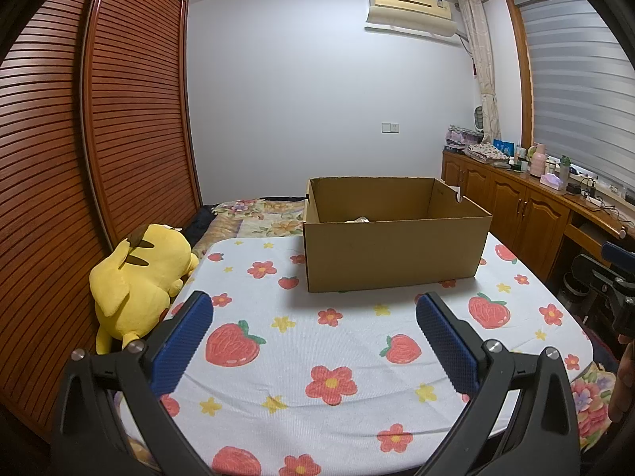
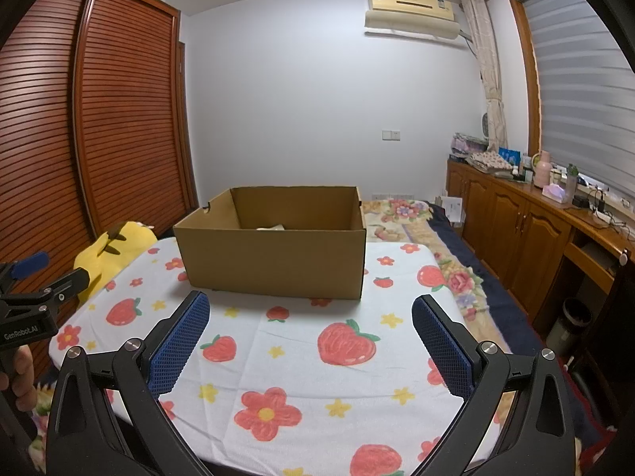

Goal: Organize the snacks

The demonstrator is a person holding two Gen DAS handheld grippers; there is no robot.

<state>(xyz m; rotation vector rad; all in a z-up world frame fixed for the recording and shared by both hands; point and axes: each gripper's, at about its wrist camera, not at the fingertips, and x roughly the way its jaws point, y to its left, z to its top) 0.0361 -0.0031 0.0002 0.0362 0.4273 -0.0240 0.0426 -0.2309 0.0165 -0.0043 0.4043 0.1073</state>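
Note:
An open brown cardboard box (image 1: 393, 252) stands on the far part of a white cloth with strawberries and flowers (image 1: 317, 361). It also shows in the right wrist view (image 2: 274, 261). A pale item (image 1: 358, 220) lies at the bottom of the box, mostly hidden by its wall; it also shows in the right wrist view (image 2: 272, 228). My left gripper (image 1: 313, 309) is open and empty, a little short of the box. My right gripper (image 2: 311, 309) is open and empty, also short of the box. No loose snacks show on the cloth.
A yellow plush toy (image 1: 139, 277) lies at the cloth's left edge against a slatted wooden wardrobe (image 1: 131, 119). A floral bedspread (image 2: 401, 214) lies behind the box. Wooden cabinets (image 2: 524, 230) with bottles and clutter line the right wall. A small bin (image 2: 571, 325) stands on the floor at right.

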